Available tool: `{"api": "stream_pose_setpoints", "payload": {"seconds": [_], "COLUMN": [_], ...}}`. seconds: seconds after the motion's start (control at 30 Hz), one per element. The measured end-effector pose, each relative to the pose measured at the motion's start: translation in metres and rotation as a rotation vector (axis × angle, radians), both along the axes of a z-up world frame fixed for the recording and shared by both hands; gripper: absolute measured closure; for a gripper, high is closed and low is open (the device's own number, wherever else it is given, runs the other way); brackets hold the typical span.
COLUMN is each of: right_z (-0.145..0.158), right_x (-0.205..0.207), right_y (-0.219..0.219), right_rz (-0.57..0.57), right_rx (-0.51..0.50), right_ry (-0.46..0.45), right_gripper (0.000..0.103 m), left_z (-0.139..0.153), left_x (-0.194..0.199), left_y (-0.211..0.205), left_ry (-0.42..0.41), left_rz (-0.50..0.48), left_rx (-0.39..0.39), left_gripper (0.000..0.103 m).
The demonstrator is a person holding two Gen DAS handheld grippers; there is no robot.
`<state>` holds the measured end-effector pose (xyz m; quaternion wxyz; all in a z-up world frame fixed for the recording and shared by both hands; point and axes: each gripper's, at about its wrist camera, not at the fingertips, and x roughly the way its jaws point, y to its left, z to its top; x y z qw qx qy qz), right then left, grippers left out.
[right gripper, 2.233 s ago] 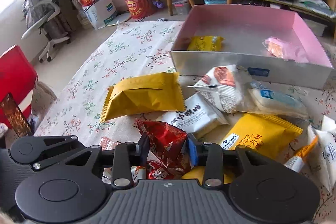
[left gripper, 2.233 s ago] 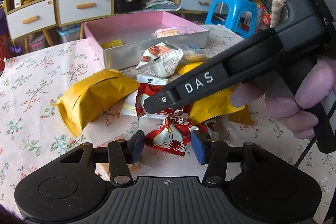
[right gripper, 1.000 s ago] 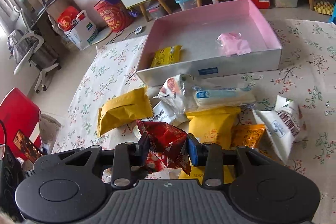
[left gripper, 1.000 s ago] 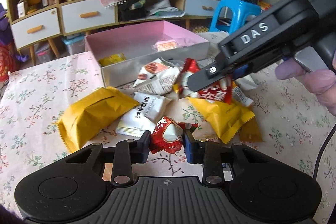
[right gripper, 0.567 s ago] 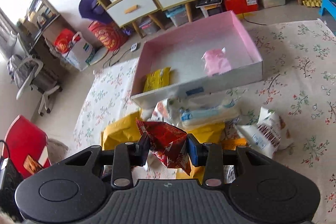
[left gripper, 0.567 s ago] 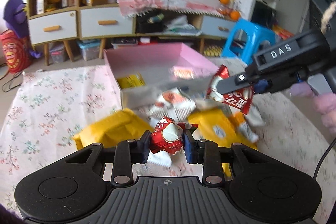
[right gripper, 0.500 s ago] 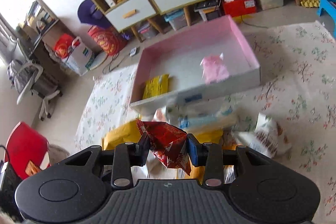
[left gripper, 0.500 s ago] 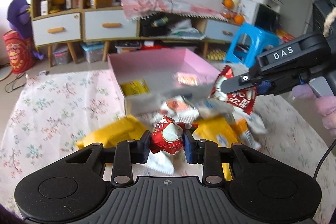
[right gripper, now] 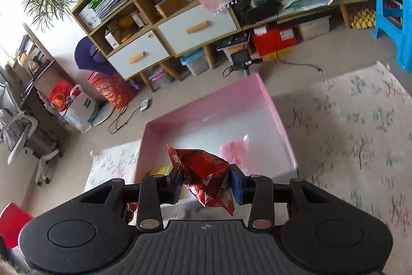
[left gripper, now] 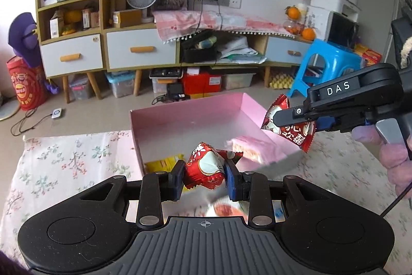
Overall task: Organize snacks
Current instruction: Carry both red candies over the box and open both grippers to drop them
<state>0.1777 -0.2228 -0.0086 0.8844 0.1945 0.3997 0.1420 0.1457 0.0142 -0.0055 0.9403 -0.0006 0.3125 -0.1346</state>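
My left gripper (left gripper: 205, 175) is shut on a small red snack packet (left gripper: 206, 169) and holds it in the air above the near end of the pink box (left gripper: 185, 110). My right gripper (right gripper: 206, 181) is shut on a larger red snack packet (right gripper: 206, 175), also above the pink box (right gripper: 270, 105). In the left wrist view the right gripper (left gripper: 296, 120) hangs over the box's right wall with its red packet (left gripper: 291, 129). Inside the box lie a yellow packet (left gripper: 164, 163) and a pink packet (left gripper: 249, 146).
The box stands on a floral tablecloth (left gripper: 64, 164) that runs to the right (right gripper: 360, 135). Blurred snack packs (left gripper: 224, 210) lie under the left gripper. Beyond the table are a cabinet with drawers (left gripper: 139, 50), a blue stool (left gripper: 327, 68) and floor clutter.
Both grippers have risen from the snack pile and moved forward over the pink box, each still holding its red packet. The pile has dropped out of view below them.
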Motion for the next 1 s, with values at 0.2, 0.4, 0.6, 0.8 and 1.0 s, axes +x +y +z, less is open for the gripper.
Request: {"api": "stream_pose_setpoints", "payload": {"seconds": [0.2,0.4,0.6,0.8,1.0], "right_z": [-0.015,-0.026,-0.027,-0.018,-0.010], "right_x": [0.031,0.050,0.054,0.053,0.049], "right_y": [-0.002,0.001,0.012,0.017,0.011], "right_rz": [-0.032,-0.044,-0.023,-0.011,-0.036], "right_rx": [-0.010,-0.049,-0.104,-0.148,-0.136], "right_ry": [0.012,0.028,0.010,-0.024,-0.031], "right_gripper": [0.076,0.074,0.072,0.047,0.032], "left_z": [-0.015,-0.029,-0.035,-0.033,-0.025], "left_x": [0.032,0.052,0.062,0.061,0.052], "left_y": [-0.005,-0.010,-0.012,-0.012,-0.011], "left_ry": [0.026,0.036,0.044,0.034,0.029], "left_rz": [0.031,0.051,0.059,0.049,0.033], "left_rx": [-0.008,-0.003,0.000,-0.013,-0.022], "left_gripper": [0.074,0.073,0.069,0.045,0.026]}}
